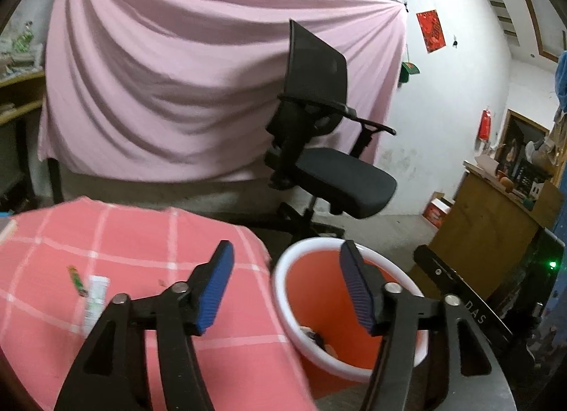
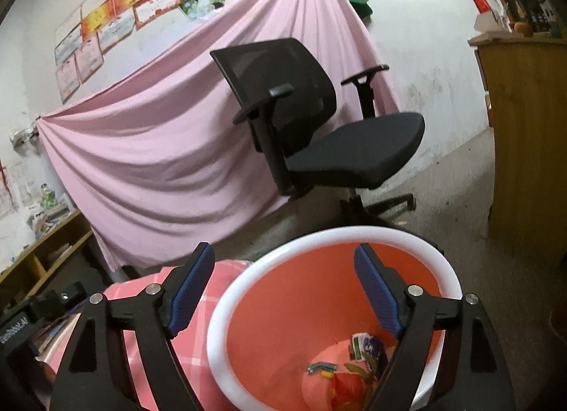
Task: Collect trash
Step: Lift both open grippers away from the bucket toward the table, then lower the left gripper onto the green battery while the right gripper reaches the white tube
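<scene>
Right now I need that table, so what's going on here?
A person is collecting trash with two handheld grippers. Both the left gripper and right gripper hang open and empty over the orange bin, which already holds wrappers. A white tube and green stick remain on the checked tablecloth.

The left gripper [image 1: 285, 281] is open and holds nothing. The right gripper [image 2: 283, 285] is open wide and empty too.

I count one orange bin [image 2: 283, 322], one black office chair [image 2: 319, 127], one pink sheet [image 1: 177, 92], and two wrappers [image 1: 95, 297] on the checked tablecloth [image 1: 141, 234].
</scene>
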{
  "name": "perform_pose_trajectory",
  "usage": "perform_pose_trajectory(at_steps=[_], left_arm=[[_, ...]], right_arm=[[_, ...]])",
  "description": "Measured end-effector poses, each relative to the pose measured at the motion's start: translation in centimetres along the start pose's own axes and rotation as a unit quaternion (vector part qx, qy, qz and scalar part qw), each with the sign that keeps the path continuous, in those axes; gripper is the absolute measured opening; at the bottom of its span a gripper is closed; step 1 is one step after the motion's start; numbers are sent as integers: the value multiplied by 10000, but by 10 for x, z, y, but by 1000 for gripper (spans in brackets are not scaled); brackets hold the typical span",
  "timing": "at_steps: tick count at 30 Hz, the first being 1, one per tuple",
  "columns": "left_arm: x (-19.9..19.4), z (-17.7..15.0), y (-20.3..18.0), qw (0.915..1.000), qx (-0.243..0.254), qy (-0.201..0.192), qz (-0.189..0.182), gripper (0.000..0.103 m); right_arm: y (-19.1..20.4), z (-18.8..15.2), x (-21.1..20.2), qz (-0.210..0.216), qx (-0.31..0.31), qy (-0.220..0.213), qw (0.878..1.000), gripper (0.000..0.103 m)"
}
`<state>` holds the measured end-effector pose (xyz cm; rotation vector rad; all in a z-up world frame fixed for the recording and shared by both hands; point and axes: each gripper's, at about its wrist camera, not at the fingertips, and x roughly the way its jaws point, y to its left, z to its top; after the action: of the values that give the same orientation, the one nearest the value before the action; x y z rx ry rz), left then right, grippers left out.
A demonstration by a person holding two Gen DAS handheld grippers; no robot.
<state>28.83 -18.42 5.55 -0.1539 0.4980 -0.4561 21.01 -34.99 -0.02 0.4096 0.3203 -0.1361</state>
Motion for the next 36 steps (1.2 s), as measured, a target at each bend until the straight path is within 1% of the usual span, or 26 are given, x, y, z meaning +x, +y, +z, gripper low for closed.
perform_pose_trajectory(at_steps=[1, 2, 3, 4, 5, 7, 8, 9, 12, 15, 19, 23, 27, 29, 31, 36], left_arm=[[-6, 1, 3, 9999, -2, -105, 88, 67], [-13, 1, 6, 9996, -22, -238, 164, 73], [-19, 1, 9, 9991, -34, -358, 238, 76], [-27, 1, 13, 9981, -67, -528, 322, 83], [-34, 1, 17, 9968, -90, -682, 413, 90], [-45, 1, 25, 9938, -101, -931, 605, 99], [-49, 1, 28, 9924, -98, -1018, 684, 101], [-55, 0, 31, 9901, -72, -1152, 800, 101], [-67, -3, 42, 9844, 79, -1314, 1164, 101], [-77, -9, 58, 9789, 162, -1453, 1427, 101], [-93, -20, 82, 9734, 104, -1587, 1648, 101], [-106, -28, 106, 9665, 129, -1735, 1890, 101], [-126, -47, 128, 9504, 230, -2072, 2306, 101], [-133, -58, 138, 9439, 211, -2192, 2459, 101], [-137, -63, 148, 9421, 122, -2269, 2467, 101], [-144, -65, 166, 9412, 139, -2228, 2536, 101]], right_arm=[[3, 0, -1, -1, -28, -42, 10000, 85], [5, 0, -2, 2, -41, -89, 10000, 91], [7, 0, -4, 8, -38, -153, 9999, 94], [9, 0, -7, 11, -28, -239, 9997, 100], [12, 1, -12, 34, 1, -403, 9992, 103], [18, 1, -20, 134, 38, -676, 9976, 103], [22, 1, -23, 172, 35, -753, 9970, 103], [27, 1, -26, 241, 11, -884, 9958, 103], [42, 1, -33, 355, -104, -1134, 9929, 103], [59, -1, -39, 527, -246, -1351, 9891, 103], [85, -7, -44, 731, -434, -1537, 9845, 103], [112, -16, -41, 898, -696, -1514, 9819, 103], [138, -27, -38, 1040, -1010, -1466, 9785, 103], [148, -32, -35, 1108, -1140, -1391, 9774, 103], [162, -38, -33, 1151, -1382, -1322, 9748, 103], [180, -53, -31, 1227, -1793, -1204, 9687, 103]])
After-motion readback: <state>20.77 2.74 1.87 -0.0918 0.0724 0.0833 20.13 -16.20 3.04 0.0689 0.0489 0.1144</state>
